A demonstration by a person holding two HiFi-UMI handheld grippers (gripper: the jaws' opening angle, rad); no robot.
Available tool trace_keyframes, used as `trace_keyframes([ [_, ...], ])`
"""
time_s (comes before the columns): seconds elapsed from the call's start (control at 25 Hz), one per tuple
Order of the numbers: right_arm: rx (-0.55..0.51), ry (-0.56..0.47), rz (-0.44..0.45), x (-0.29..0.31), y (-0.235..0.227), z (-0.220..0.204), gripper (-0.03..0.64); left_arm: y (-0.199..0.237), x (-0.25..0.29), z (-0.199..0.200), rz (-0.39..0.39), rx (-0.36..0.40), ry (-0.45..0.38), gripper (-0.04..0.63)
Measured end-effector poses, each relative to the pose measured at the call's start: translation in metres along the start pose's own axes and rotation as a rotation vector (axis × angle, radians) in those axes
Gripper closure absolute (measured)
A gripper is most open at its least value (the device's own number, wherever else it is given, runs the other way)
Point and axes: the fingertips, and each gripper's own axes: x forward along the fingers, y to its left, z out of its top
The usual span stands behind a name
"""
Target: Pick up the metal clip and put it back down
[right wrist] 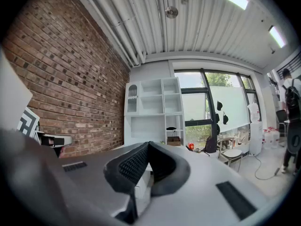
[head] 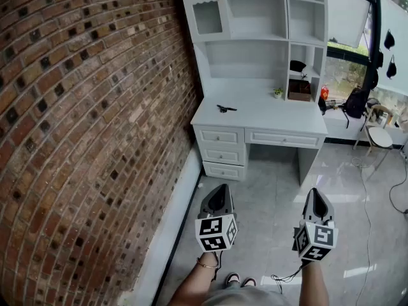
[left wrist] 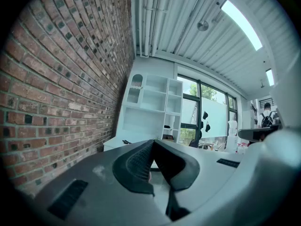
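Note:
The metal clip [head: 225, 109], small and dark, lies on the left part of the white desk top [head: 268, 116], far ahead of both grippers. In the left gripper view the clip [left wrist: 126, 141] is a tiny dark speck on the desk. My left gripper [head: 219, 187] is held over the floor, well short of the desk, its jaws closed tip to tip with nothing between them. My right gripper [head: 317, 190] hangs beside it at the same height, also shut and empty. The black ribbed pads [left wrist: 138, 161] meet at the tip, and the right gripper's pads [right wrist: 129, 166] do too.
A brick wall [head: 83, 126] runs along the left. The desk carries a white hutch of shelves [head: 255, 18], a small plant [head: 278, 92] and a brown box [head: 299, 90]. A chair [head: 380, 136] and bags stand at the right by the window. Cables [head: 366, 215] trail on the grey floor.

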Motion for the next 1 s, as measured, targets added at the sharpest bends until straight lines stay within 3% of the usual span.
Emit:
trace_keyframes([
  [0.48, -0.010, 0.000, 0.004, -0.006, 0.002, 0.000, 0.617, 0.005, -0.006, -0.001, 0.015, -0.009, 0.008, 0.584],
  [0.68, 0.025, 0.012, 0.019, -0.003, 0.003, -0.004, 0.615, 0.000, -0.006, -0.001, -0.047, -0.085, 0.002, 0.583],
  [1.0, 0.044, 0.041, -0.013, 0.003, -0.009, -0.014, 0.615, 0.005, 0.003, -0.002, -0.025, -0.043, 0.020, 0.583],
])
